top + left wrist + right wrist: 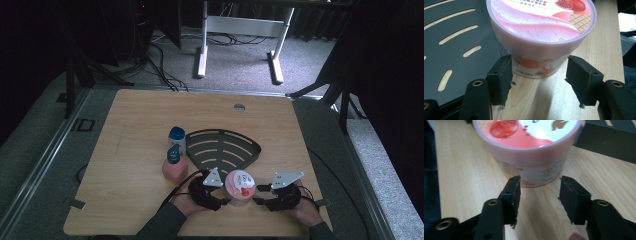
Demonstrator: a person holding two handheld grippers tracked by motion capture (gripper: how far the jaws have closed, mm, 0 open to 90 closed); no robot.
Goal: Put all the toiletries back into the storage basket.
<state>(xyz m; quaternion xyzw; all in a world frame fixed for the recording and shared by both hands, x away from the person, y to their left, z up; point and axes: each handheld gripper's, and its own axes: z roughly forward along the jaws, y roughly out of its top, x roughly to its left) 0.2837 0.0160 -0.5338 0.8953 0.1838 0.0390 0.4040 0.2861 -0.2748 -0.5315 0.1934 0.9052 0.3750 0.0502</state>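
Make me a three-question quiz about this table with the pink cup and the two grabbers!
1. Where is the pink cup?
A. On the black tray
B. On the table between both grippers
C. On the floor

2. How many blue-capped bottles stand left of the black tray?
A. Two
B. Four
C. None

3. How is the left gripper?
A. Shut on the cup
B. Open, fingers apart
C. Holding a bottle

Answers: 1 B, it stands on wood beside the tray; 2 A, a white bottle and a pink bottle; 3 B, neither finger touches the cup.
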